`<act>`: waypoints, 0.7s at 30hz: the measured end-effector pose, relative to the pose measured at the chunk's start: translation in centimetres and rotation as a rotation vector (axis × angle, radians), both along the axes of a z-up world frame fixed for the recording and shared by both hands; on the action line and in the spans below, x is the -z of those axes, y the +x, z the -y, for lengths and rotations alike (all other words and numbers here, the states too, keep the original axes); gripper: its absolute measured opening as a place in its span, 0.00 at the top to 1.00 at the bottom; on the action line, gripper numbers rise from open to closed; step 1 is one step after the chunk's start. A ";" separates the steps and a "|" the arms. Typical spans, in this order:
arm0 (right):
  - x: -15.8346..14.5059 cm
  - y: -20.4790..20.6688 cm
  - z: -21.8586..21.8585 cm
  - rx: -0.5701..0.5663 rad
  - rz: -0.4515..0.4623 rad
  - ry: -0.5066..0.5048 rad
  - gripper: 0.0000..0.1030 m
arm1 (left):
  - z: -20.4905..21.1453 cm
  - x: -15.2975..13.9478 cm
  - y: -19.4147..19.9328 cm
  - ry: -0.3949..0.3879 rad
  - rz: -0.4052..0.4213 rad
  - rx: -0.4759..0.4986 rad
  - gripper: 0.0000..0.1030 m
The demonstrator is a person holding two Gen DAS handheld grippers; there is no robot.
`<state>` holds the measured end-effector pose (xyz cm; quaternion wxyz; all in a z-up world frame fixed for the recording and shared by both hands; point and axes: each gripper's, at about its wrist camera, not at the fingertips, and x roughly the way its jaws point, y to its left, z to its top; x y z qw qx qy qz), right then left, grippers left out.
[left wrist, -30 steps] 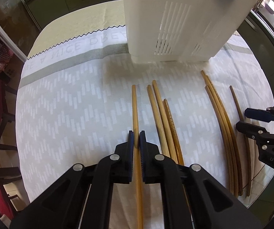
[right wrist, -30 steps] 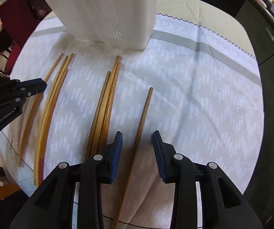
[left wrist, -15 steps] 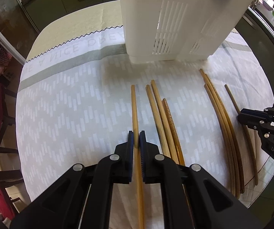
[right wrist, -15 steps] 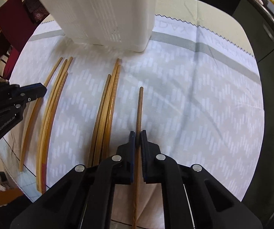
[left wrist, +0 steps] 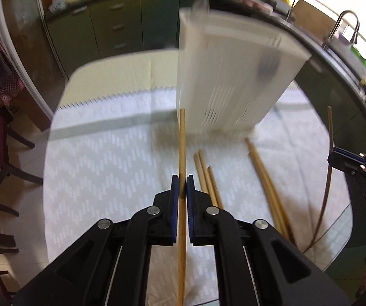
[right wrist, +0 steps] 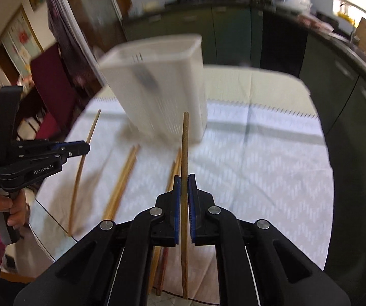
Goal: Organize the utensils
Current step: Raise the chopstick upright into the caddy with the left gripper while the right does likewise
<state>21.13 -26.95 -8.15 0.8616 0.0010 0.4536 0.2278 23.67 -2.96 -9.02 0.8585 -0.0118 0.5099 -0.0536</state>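
Both views are blurring with motion, so the white slotted holder (left wrist: 229,81) near the table's far edge is showing only as a smeared box, with its inside hidden. The left gripper (left wrist: 182,186) is clamping a pale chopstick (left wrist: 182,140), whose near end is running out of the picture. The right gripper (right wrist: 184,186) is pinching a darker chopstick (right wrist: 184,148) between its blue pads. The remaining chopsticks (left wrist: 264,176) are lying on the patterned tablecloth (left wrist: 101,168), toward the near edge. Only the right wrist view is showing a hand (right wrist: 3,209) squeezing the left gripper's handle; the left wrist view is cutting the right gripper off at its frame.
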 end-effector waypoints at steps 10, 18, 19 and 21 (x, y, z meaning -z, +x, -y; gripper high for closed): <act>-2.1 -4.3 3.4 0.062 0.199 0.097 0.94 | -1.0 -6.4 -4.8 -0.025 0.228 -0.006 0.94; -2.8 -8.3 5.2 0.094 0.286 0.123 0.94 | -1.0 -7.6 -8.1 -0.006 0.310 0.000 0.94; -2.9 -8.8 5.4 0.094 0.289 0.128 0.94 | -1.0 -7.8 -8.5 -0.010 0.312 0.006 0.94; -3.2 -9.5 5.6 0.091 0.297 0.127 0.94 | -1.0 -7.9 -9.0 -0.015 0.312 0.011 0.94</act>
